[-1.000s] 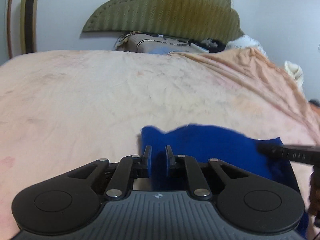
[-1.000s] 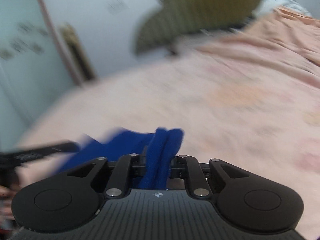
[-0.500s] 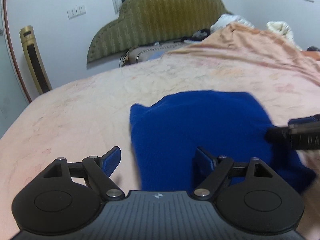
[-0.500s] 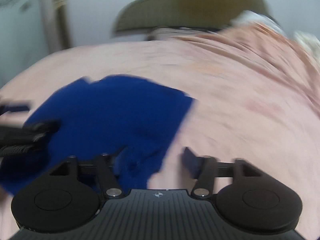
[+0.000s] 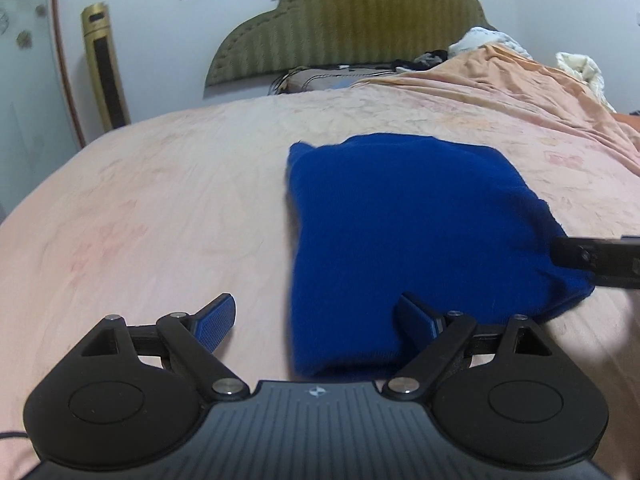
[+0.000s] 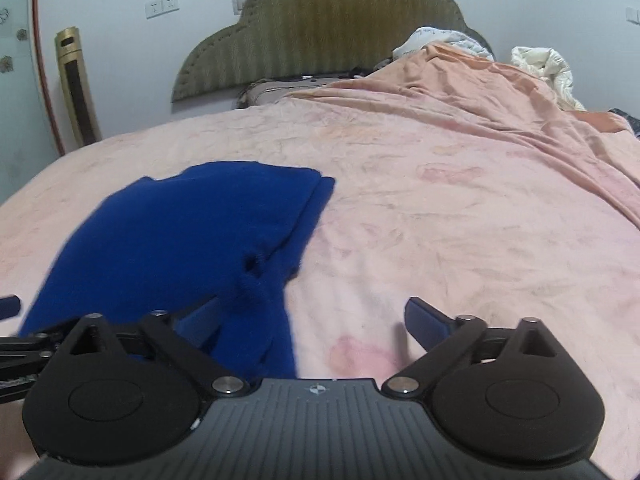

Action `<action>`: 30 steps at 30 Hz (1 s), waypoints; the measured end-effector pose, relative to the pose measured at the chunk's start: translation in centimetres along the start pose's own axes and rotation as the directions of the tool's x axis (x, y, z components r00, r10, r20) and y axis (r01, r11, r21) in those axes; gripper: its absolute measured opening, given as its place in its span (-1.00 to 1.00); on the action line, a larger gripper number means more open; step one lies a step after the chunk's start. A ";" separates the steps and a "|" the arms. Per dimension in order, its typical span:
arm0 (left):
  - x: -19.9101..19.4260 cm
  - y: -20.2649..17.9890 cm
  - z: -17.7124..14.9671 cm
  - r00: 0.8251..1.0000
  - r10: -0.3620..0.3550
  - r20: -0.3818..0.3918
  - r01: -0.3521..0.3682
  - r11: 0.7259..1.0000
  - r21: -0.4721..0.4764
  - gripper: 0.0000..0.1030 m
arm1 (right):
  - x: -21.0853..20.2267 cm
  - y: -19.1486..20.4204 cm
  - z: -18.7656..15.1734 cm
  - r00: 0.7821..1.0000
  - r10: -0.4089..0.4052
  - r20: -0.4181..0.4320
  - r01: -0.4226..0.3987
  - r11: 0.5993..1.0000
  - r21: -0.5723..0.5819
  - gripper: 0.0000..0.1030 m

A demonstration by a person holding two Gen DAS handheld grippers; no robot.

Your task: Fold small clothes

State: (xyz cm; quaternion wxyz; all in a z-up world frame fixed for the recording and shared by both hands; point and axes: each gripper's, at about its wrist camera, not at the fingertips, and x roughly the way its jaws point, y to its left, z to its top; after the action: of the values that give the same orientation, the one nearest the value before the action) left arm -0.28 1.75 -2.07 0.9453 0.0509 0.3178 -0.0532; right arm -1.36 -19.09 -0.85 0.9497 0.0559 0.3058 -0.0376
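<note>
My left tongs are opening, their jaws spread wide; the near edge of the blue garment lies between them, but neither pad presses on it. My right tongs are opening too, and they hold nothing: the garment's near right corner sits by the left finger, and bare sheet shows between the pads.

The garment lies on the pink bedsheet, towards my side of the bed, as a compact, roughly rectangular bundle. In the right wrist view I see doubled layers along its right edge, so I judge at least one fold is made. Whether another fold is wanted I cannot tell; the near right corner looks a little bunched and may need smoothing.

Around it the sheet is clear close by. The padded headboard, a pillow and heaped white bedding lie well apart at the far end, and a tall fan stands by the wall. Nothing blocks either tongs.
</note>
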 end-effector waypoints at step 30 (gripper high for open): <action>-2.8 0.4 -2.6 0.996 0.014 -0.092 -0.019 0.998 -0.058 0.81 | -3.9 3.3 -3.9 0.993 0.086 -0.079 -0.092 0.993 -0.075 0.99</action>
State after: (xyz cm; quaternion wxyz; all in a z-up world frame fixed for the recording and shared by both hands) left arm -3.96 2.71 -2.43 0.9313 0.0281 0.3616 -0.0336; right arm -6.40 -15.22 -1.41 0.9397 0.0334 0.3400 0.0189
